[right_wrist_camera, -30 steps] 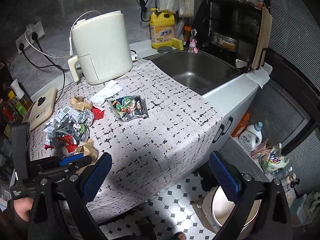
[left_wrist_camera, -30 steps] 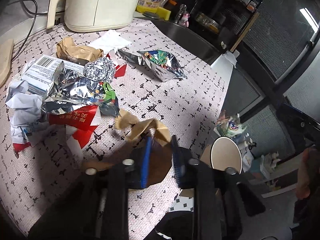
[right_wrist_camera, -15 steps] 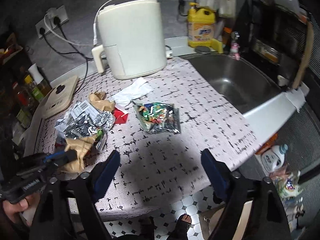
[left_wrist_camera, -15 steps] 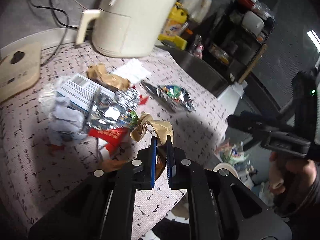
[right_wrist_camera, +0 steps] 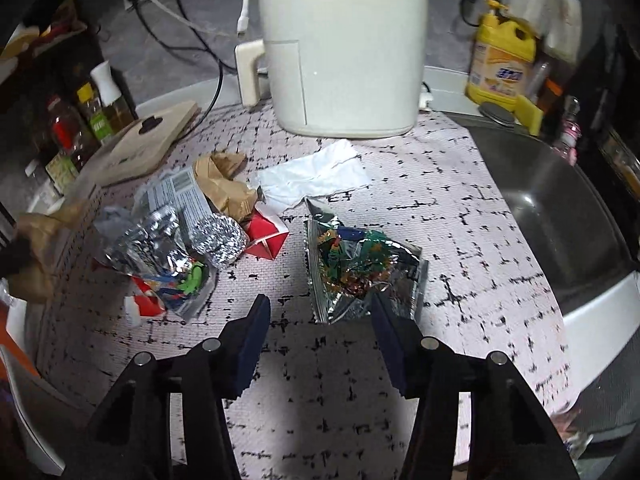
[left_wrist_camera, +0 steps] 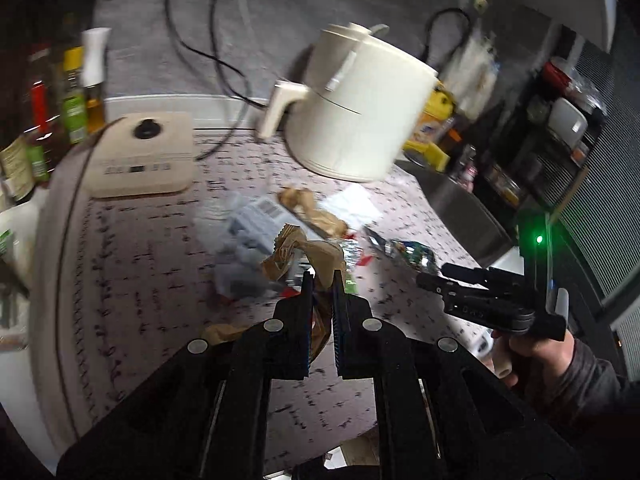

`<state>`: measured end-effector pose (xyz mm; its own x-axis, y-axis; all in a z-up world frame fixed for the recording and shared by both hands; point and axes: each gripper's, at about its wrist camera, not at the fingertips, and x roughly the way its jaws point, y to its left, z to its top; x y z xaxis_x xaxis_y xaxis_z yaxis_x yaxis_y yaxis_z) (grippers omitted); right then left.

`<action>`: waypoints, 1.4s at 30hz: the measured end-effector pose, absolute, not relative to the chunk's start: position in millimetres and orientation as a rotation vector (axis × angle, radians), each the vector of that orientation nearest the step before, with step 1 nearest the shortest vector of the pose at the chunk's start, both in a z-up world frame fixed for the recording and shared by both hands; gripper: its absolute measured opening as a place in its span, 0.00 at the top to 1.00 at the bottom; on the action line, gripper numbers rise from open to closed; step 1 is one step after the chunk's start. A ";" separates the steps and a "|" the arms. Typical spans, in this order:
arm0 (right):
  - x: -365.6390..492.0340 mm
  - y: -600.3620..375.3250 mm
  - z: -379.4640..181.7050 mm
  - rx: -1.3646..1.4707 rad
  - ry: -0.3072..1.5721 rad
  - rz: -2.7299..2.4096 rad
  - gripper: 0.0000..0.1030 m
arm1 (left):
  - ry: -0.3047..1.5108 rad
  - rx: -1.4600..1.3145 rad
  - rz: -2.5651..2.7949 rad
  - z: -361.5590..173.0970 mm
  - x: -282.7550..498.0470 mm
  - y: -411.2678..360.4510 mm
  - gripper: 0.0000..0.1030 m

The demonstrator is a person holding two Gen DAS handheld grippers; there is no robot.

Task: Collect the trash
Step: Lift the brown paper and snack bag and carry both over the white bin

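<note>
My left gripper is shut on a crumpled brown paper bag and holds it lifted above the patterned counter; the same bag shows at the left edge of the right wrist view. My right gripper is open and empty, just in front of a foil snack wrapper. A pile of trash lies to its left: a foil ball, a silver wrapper, red paper, a second brown bag and a white napkin.
A cream air fryer stands at the back. A steel sink is on the right with a yellow detergent bottle behind it. A beige scale and sauce bottles stand at the left.
My left gripper closed on the brown bag and lifted it up and left off the counter. My right gripper moved in toward the foil snack wrapper, jaws still open.
</note>
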<state>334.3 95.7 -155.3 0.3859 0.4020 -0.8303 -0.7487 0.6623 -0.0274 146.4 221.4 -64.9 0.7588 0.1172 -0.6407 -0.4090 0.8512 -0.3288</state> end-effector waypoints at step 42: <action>252.9 -21.1 -100.2 -0.172 0.856 0.272 0.96 | 0.641 -0.292 -0.312 -47.1 218.6 194.0 0.91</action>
